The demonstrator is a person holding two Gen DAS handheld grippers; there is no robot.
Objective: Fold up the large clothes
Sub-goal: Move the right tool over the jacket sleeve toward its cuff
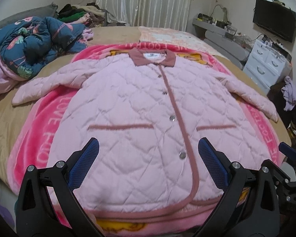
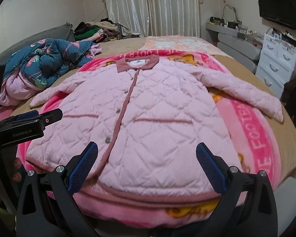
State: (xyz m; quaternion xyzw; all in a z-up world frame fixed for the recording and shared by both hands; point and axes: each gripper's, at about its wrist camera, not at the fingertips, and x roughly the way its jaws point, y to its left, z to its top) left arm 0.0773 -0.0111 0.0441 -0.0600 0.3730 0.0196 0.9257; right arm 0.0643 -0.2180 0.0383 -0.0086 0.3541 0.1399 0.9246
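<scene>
A pale pink quilted button-front jacket (image 1: 140, 122) is lying flat, sleeves spread, mid-frame on a bright pink fleece blanket (image 1: 49, 122). The left gripper (image 1: 148, 164) and right gripper (image 2: 147, 165) are hovering spread wide, gripping nothing.

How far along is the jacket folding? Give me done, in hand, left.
Done: the pink quilted jacket lies flat, buttoned, face up on the pink blanket, sleeves spread. In hand: nothing; the left gripper and right gripper are both open over the hem. Left: every fold; neither sleeve is turned in.
</scene>
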